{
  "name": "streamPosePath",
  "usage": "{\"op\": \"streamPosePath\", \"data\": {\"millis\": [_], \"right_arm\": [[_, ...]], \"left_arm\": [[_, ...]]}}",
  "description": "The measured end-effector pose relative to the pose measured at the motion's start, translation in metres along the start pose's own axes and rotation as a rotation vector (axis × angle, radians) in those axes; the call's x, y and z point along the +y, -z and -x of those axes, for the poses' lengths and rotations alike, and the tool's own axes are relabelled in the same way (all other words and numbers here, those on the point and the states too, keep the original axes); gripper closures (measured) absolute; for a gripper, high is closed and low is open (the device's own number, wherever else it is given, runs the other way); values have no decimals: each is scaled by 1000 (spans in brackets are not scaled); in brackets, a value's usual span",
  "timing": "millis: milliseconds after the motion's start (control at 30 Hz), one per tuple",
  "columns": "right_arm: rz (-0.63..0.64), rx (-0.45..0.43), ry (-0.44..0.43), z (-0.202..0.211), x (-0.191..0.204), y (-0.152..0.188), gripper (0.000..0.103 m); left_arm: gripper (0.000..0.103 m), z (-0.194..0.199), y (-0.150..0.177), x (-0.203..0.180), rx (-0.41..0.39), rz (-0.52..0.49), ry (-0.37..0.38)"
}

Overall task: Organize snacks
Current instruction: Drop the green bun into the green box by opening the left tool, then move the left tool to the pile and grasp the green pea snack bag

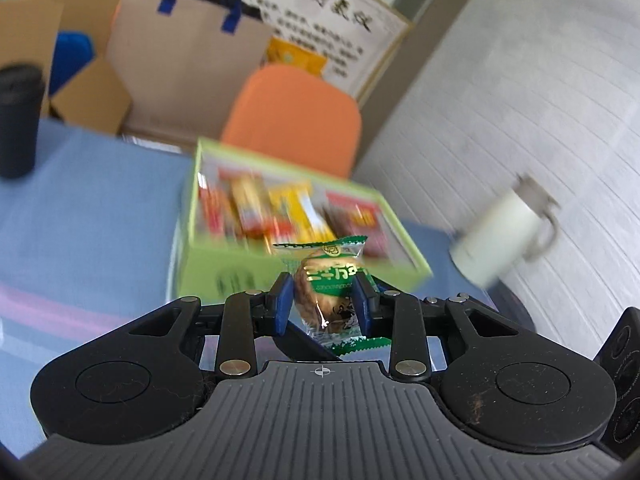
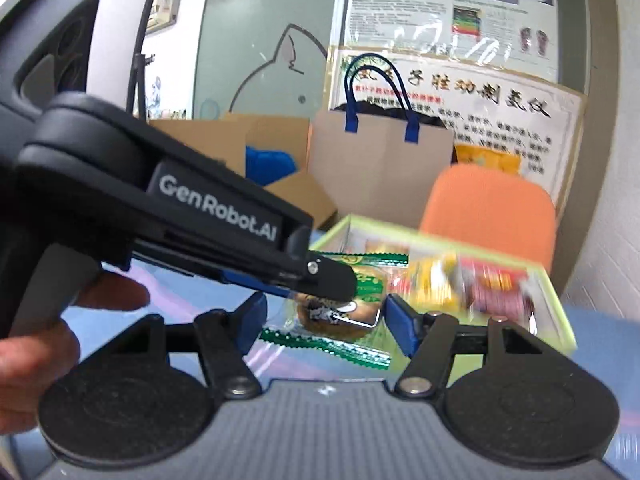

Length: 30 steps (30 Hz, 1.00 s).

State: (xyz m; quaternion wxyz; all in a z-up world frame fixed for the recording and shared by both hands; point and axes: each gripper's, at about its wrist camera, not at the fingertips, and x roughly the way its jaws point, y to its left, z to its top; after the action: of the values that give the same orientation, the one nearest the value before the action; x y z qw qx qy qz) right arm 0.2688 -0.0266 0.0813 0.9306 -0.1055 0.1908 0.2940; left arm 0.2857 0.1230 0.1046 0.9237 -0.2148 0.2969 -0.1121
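Your left tongs (image 1: 325, 300) are clamped on the green-wrapped snack (image 1: 326, 292), lifted for the green box (image 1: 224, 268) at 12 o'clock. Your right tongs (image 2: 324, 320) stand part open, around it but not pressing.

snack pack (image 1: 326, 288) green/clear wrap, brown inside; box (image 1: 224, 264) lime green; tabletop (image 1: 92, 200) blue; chair (image 1: 296, 116) orange; fingers (image 1: 283, 300) blue.

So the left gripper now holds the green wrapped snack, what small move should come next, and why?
Probably carry the green wrapped snack forward over the green box and release it there. The left gripper is shut on it, the box lies just ahead, open and already holding other snacks. The right gripper looks to hold nothing, so it should stay clear.
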Motion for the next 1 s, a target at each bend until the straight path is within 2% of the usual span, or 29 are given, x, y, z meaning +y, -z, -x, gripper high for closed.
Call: {"op": "streamPosePath", "data": {"millis": [167,300,367,400,433,467,533,667,733,867,1000], "right_arm": [[-6,55,-49,-71,-31,-26,37],[-6,136,-101,-121,-43,-27,34],[-1,130,-116,-127,-42,-21,26],[12,114,-106,-123,-40,-19,26],[13,109,-93,-120,-40,-19,23],[4,100,-95,-113,-41,-20,14],[-12,59,-106,-91,-45,-22,3],[0,-28,-36,-28,-47,-19,1],[-24,-38,-7,2,-49,-6,1],[-109,11,36,60,-49,41,1],[-196,87,122,103,-42,92,0]], "left_arm": [[94,-55,-44,15,6,-21,-81],[93,-92,-53,36,47,-13,-137],[85,-105,-48,48,67,16,-130],[73,-105,-46,52,54,27,-118],[64,-99,-43,55,34,40,-104],[50,-93,-43,57,14,58,-93],[45,-75,-43,57,-40,80,-59],[33,-30,-37,39,-116,37,-69],[31,-9,-26,28,-123,5,-72],[20,22,19,12,-80,-11,-39],[20,34,84,7,23,30,6]]}}
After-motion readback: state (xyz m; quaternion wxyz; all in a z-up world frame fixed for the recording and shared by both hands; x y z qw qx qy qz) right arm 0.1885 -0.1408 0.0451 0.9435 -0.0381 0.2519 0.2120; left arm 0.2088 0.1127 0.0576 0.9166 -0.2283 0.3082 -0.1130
